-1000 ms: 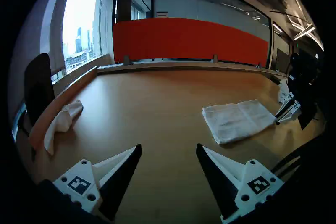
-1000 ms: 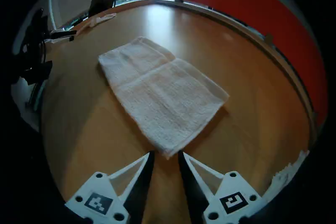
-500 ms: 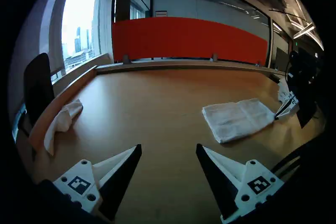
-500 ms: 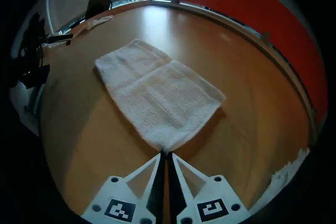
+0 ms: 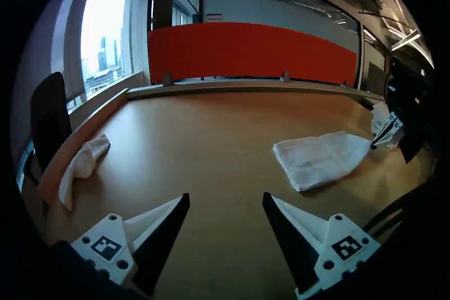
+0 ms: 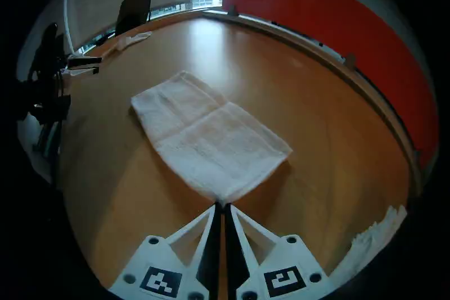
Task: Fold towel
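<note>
- Nearest, the right gripper (image 6: 221, 207) has its two fingers pressed together on the near corner of the white towel (image 6: 208, 137). A second ago those fingers stood apart on either side of that corner, so the pinch is new.
- The pinched corner is now drawn into a point at the fingertips. In the left gripper view it rises a little off the wood, while the rest of the towel lies flat on the wooden table (image 5: 214, 125). It is already folded at least once, with a layer edge across its middle.
- This suggests the next fold is beginning, with the corner ready to be carried over toward the far side.
- The left gripper (image 5: 225, 201) has stayed wide open, holding nothing, low over bare table well apart from the towel.
- Farther left, a second crumpled white cloth (image 5: 84, 162) lies at the table's edge, unmoved.
- Beyond the table stand a red partition (image 5: 253, 52) and a bright window (image 5: 104, 46).
</note>
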A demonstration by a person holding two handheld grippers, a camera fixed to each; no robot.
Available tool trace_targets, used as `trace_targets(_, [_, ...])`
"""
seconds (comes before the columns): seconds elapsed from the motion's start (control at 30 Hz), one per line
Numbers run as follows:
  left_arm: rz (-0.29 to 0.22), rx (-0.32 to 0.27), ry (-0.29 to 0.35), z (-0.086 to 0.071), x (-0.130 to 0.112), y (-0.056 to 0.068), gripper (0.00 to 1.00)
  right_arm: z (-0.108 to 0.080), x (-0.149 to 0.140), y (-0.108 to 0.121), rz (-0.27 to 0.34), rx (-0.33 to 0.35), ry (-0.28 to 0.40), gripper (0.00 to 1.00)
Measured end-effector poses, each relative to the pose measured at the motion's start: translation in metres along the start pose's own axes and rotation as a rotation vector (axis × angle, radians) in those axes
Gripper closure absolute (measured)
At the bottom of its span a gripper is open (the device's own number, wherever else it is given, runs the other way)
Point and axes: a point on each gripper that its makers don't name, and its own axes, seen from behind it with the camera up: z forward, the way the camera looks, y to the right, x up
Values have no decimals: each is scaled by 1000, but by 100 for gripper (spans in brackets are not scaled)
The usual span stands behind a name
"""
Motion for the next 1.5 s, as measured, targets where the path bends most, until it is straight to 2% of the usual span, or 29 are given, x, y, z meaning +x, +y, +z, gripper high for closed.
trace_targets(0.27, [-1, 2, -4, -2, 0, -2, 4, -22, -4, 8, -6, -19, 0, 96])
trace_targets(0.47, [9, -6, -11, -2, -2, 0, 4, -37, -6, 14, -8, -33, 1, 96])
trace_targets(0.9, [8, -13, -13, -2, -3, 6, 4, -42, 23, 9, -53, -12, 32, 96])
trace_targets(1.2, [-1, -16, -10, -5, -5, 12, 4, -32, 80, -12, -140, 57, 91, 96])
trace_targets(1.33, [-11, -18, -10, -7, -6, 15, 4, -19, 106, -30, -197, 116, 106, 96])
trace_targets(1.5, [-17, -9, -11, -14, -9, 15, 4, 6, 135, -63, -271, 206, 112, 96])
